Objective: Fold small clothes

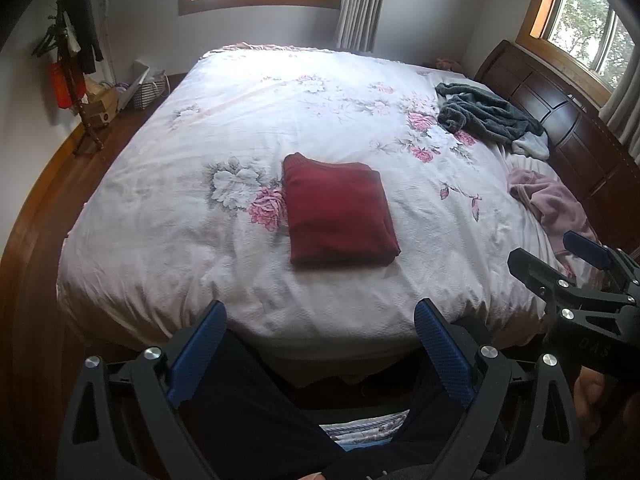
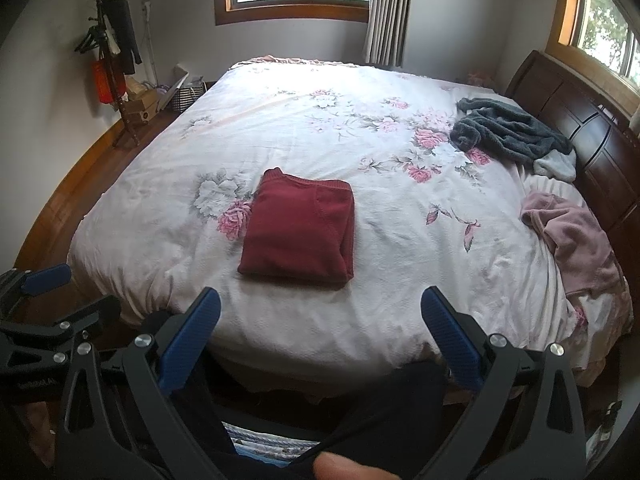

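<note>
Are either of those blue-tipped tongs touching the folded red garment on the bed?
Apart. In both wrist views the left tongs and right tongs hang open, with bare floral bedspread showing between their tips and the folded red garment.

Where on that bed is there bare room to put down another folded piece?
Left of the red folded garment, toward the coat rack, the quilt lies bare, as does its far half. By the headboard it's crowded: grey fleece, pink garment.

I see a matt red knit garment (image 1: pixel 340 212) on a lightly crinkled cotton-looking quilt (image 1: pixel 240 128); the headboard (image 1: pixel 560 120) is glossy dark wood, I think.
</note>
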A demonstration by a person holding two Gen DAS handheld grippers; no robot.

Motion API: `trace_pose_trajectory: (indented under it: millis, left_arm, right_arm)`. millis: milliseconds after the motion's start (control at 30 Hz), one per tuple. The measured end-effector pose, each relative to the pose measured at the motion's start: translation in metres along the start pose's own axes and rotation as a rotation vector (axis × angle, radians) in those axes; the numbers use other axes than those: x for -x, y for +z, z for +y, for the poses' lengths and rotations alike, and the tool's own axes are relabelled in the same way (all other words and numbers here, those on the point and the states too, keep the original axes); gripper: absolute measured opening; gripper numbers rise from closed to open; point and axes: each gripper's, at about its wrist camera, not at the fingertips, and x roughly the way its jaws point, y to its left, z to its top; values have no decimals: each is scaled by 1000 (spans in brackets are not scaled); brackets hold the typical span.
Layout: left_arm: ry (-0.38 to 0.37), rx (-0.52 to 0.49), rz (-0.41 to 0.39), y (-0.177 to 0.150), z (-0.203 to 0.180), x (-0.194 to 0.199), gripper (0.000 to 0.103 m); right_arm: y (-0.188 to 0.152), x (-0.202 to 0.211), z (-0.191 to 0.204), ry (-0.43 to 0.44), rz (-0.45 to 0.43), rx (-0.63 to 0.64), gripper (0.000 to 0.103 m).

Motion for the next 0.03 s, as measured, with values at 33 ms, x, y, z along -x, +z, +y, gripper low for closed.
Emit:
trace_pose_trajectory:
  millis: [33]
  left_arm:
    - [0,0,0,0,0,0,95]
  right_arm:
    - [-1,1,1,-1,-1,-1,100]
